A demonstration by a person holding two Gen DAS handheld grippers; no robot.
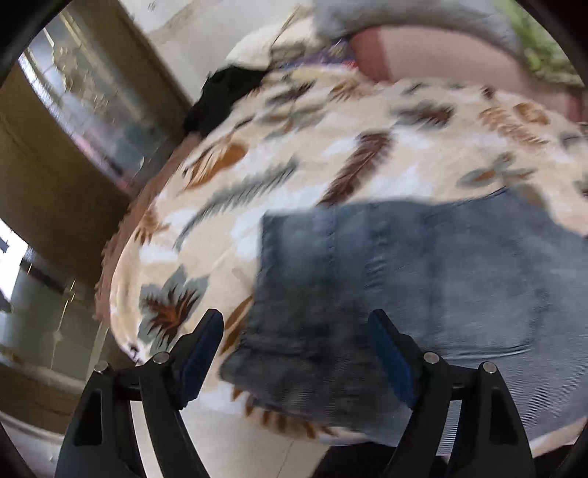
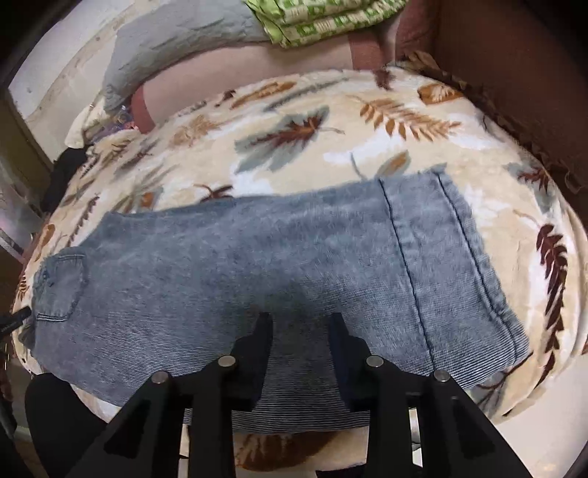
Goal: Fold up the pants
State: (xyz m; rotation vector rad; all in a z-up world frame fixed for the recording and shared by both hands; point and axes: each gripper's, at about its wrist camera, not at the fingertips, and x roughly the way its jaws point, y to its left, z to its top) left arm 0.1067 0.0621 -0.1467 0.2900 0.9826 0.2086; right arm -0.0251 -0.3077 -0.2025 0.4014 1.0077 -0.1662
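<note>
Blue denim pants lie flat and folded lengthwise across a leaf-patterned blanket, with a back pocket at their left end and a stitched hem at the right. My right gripper hovers over the near edge of the middle of the pants, its jaws a little apart and nothing pinched between them. In the blurred left wrist view the pants fill the lower right. My left gripper stands wide open above their left end, with denim showing between the fingers but not gripped.
A grey pillow, a green patterned cloth and a pink bolster lie along the far side. A black garment sits at the blanket's far left corner. Brown upholstery borders the right; glass panels stand left.
</note>
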